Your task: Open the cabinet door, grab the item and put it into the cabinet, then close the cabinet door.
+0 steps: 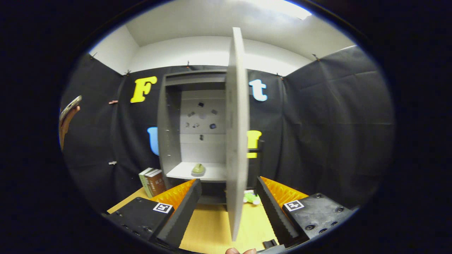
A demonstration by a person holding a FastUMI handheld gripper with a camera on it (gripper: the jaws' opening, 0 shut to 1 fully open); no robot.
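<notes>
Gripper view looks along the tool [227, 208], whose fingers stand spread wide with nothing pressed between them, low over the yellow bench [212, 229]. Edge-on in the gap between them stands the cabinet door [236, 134], swung out toward the camera; neither finger touches it, so the tool looks lined up either to have just let it go or to nudge it shut. A fingertip [233, 251] of the person's hand shows at the near edge. Just past the right finger, beside the door's foot, lies a small green and white item [251, 197] on the bench. Left of the cabinet [169, 141], some books [152, 181] lean upright. Farther in, a green item [198, 168] rests on the cabinet's white shelf [183, 173], which suggests placing is done and closing remains.
</notes>
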